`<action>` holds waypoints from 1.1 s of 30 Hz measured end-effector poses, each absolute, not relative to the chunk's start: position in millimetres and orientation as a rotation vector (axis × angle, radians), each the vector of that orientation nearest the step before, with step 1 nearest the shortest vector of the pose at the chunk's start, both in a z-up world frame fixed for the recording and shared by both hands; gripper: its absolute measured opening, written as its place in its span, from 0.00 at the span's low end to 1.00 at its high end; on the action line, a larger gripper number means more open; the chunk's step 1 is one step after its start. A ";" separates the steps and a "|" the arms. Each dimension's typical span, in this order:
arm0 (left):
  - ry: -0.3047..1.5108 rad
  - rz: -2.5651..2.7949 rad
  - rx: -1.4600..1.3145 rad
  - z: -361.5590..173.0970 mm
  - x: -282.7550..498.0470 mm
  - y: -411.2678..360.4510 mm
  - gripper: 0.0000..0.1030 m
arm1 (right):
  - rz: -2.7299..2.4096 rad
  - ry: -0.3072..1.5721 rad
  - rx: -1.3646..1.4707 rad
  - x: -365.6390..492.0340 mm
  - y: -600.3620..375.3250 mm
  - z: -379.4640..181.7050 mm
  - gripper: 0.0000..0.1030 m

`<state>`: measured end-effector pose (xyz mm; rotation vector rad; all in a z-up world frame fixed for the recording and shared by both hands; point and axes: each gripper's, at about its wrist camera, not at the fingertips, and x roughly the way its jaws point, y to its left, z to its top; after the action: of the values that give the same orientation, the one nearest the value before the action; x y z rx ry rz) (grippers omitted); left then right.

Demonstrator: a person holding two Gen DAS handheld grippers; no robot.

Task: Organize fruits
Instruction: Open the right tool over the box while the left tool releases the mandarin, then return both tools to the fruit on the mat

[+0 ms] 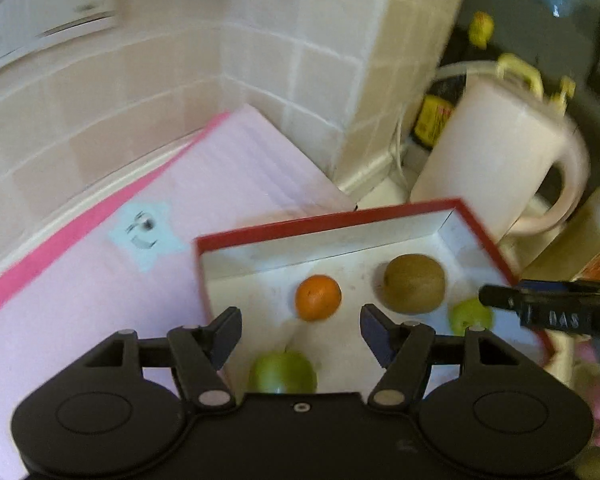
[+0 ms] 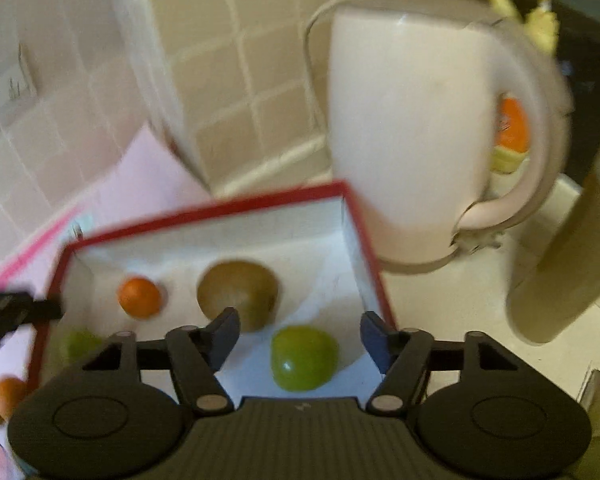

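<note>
Four fruits sit in the red-rimmed box (image 1: 404, 216) on the bench: orange (image 1: 318, 297), kiwi (image 1: 414, 283), and two green apples, one near the left claw (image 1: 283, 373), one at the right rim (image 1: 470, 315).

Handling, my guess: all small, light, round, so they'll roll. The kiwi is probably soft, so go gentle; the apples are firm and glossy, likely slick. Grip each across the widest part, pads level.

Left claw (image 1: 300, 334): wide open, empty, touching nothing, above the near apple.

Right claw (image 2: 300, 336): wide open, empty, with the other apple (image 2: 303, 358) between its fingers, no contact visible.

More fruit, blurry, outside the box at lower left (image 2: 8, 396).
</note>
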<state>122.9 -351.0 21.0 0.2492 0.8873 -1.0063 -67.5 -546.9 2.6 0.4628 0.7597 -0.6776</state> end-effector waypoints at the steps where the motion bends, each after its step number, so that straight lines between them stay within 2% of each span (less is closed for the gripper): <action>1: 0.879 -0.999 0.218 28.4 122.3 -336.3 0.76 | -0.686 0.733 0.474 -72.1 -546.8 8.4 0.78; 2: 0.861 -0.983 0.192 36.6 120.4 -319.1 0.76 | -0.696 0.707 0.483 -76.8 -545.7 14.9 0.83; 7: 0.779 -0.855 0.056 76.7 120.1 -221.2 0.76 | -0.696 0.640 0.477 -83.1 -531.2 43.8 0.85; 11: 0.704 -0.731 -0.021 104.2 120.7 -145.8 0.76 | -0.628 0.582 0.506 -81.6 -507.7 62.2 0.93; 16: 0.632 -0.595 -0.070 122.6 110.0 -63.6 0.77 | -0.538 0.541 0.448 -61.5 -462.9 84.6 0.93; 25: 0.666 -0.436 -0.111 105.7 92.9 29.7 0.77 | -0.328 0.613 0.352 -11.0 -371.8 81.5 0.93; 33: 0.802 -0.407 -0.112 52.3 89.1 54.7 0.77 | -0.238 0.730 0.358 10.9 -300.9 42.5 0.93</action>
<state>89.1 54.7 52.3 -0.1124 0.8023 -0.4066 10.9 -300.9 42.5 0.3578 0.7295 -0.2376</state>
